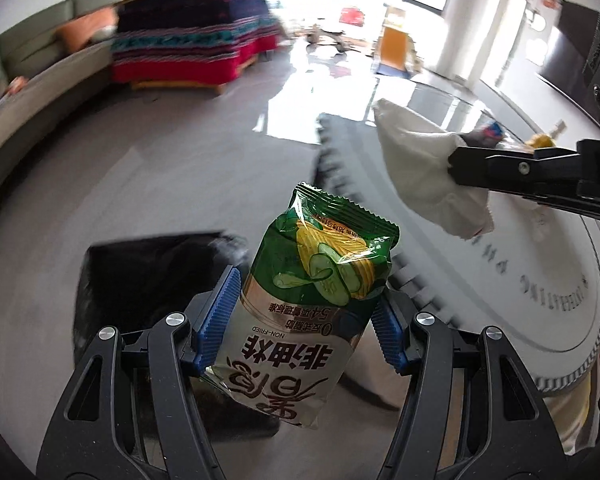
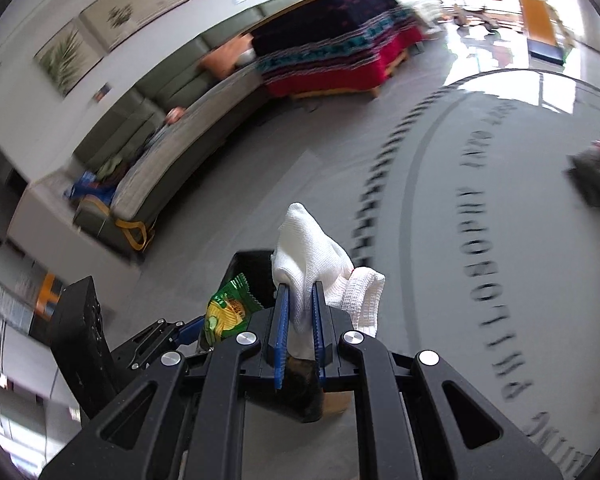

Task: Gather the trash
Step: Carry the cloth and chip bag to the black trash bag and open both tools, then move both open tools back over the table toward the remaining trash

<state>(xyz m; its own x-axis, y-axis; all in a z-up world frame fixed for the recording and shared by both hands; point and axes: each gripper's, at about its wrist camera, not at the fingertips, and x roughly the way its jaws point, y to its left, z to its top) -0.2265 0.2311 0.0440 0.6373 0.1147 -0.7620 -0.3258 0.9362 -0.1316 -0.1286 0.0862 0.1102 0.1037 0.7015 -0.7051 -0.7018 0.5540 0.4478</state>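
Left tool [image 1: 306, 320] grips chip bag [image 1: 320, 280]; right tool [image 2: 299, 308] pinches white cloth [image 2: 316, 256].

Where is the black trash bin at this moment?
In the left wrist view, the black trash bin stands on the grey floor at lower left, just behind the chip bag held by the left gripper.

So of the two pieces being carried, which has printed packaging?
The green snack bag in the left gripper; the right gripper holds a plain white cloth, no print.
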